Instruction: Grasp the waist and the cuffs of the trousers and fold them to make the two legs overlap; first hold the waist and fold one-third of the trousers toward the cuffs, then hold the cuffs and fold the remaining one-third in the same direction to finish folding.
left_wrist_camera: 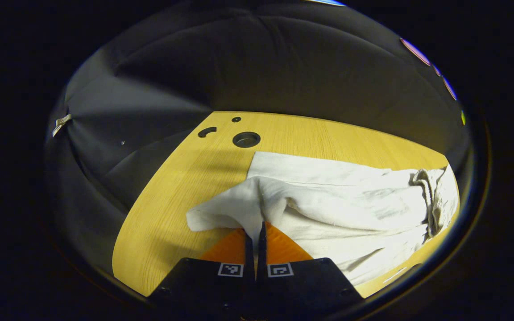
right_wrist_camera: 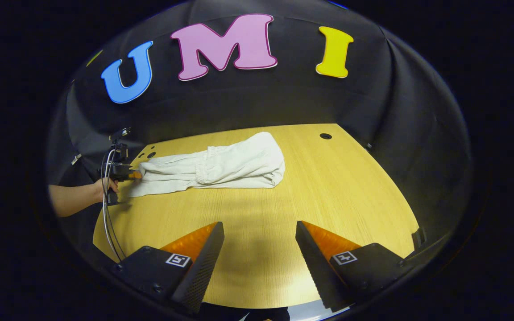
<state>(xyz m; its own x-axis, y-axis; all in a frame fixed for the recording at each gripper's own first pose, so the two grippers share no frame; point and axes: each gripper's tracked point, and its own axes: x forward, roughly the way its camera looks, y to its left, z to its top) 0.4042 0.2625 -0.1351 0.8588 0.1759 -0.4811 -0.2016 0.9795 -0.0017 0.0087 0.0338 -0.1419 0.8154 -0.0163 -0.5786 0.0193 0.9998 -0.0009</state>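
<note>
White trousers are being pinched at a cuff by the closed left hand-held gripper; the right hand-held gripper, at 6 o'clock, is being held open above the worktop.

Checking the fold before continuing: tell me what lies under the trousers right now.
The trousers lie on the wooden table, partly folded over themselves. The left gripper pinches one end, lifting it slightly. Anything beneath the cloth is covered and cannot be seen.

White cloth trousers running past the right rim of the left gripper view, pinched cuff fabric covering the left gripper fingertips, person's bare forearm cut off at the right gripper view's left edge
</note>
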